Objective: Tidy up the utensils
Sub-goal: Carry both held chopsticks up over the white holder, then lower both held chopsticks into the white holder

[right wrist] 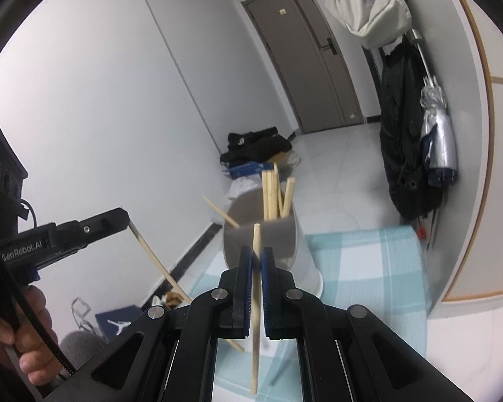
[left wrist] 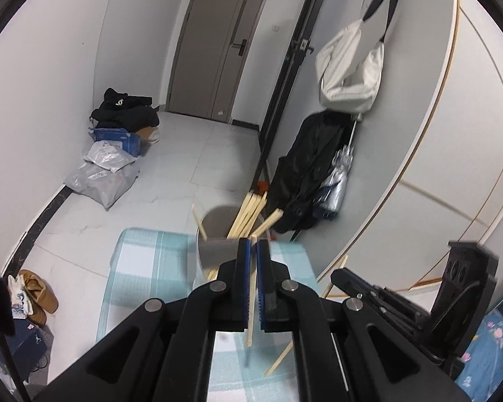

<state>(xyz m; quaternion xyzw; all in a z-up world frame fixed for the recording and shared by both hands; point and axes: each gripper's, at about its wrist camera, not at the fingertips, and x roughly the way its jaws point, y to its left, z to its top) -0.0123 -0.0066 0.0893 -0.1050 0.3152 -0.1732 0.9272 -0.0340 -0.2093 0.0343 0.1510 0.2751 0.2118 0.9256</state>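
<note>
A grey-lined white cup (left wrist: 214,251) (right wrist: 271,244) stands on a teal checked cloth (left wrist: 144,268) (right wrist: 369,268) and holds several wooden chopsticks (left wrist: 248,211) (right wrist: 271,194). My left gripper (left wrist: 253,244) is shut on one chopstick (left wrist: 250,315), held just before the cup's rim. It also shows at the left of the right wrist view (right wrist: 125,217) with its chopstick (right wrist: 157,261) hanging down. My right gripper (right wrist: 257,254) is shut on another chopstick (right wrist: 255,305), upright, close to the cup. It shows at the right of the left wrist view (left wrist: 338,276) with its chopstick (left wrist: 333,281).
The cloth-covered table ends just beyond the cup. A grey door (left wrist: 214,43), black clothes and parcels (left wrist: 117,140) on the tiled floor, a hanging white bag (left wrist: 348,73), a black coat (left wrist: 312,171) and a folded umbrella (right wrist: 439,130) lie beyond. Shoes (left wrist: 37,294) sit at lower left.
</note>
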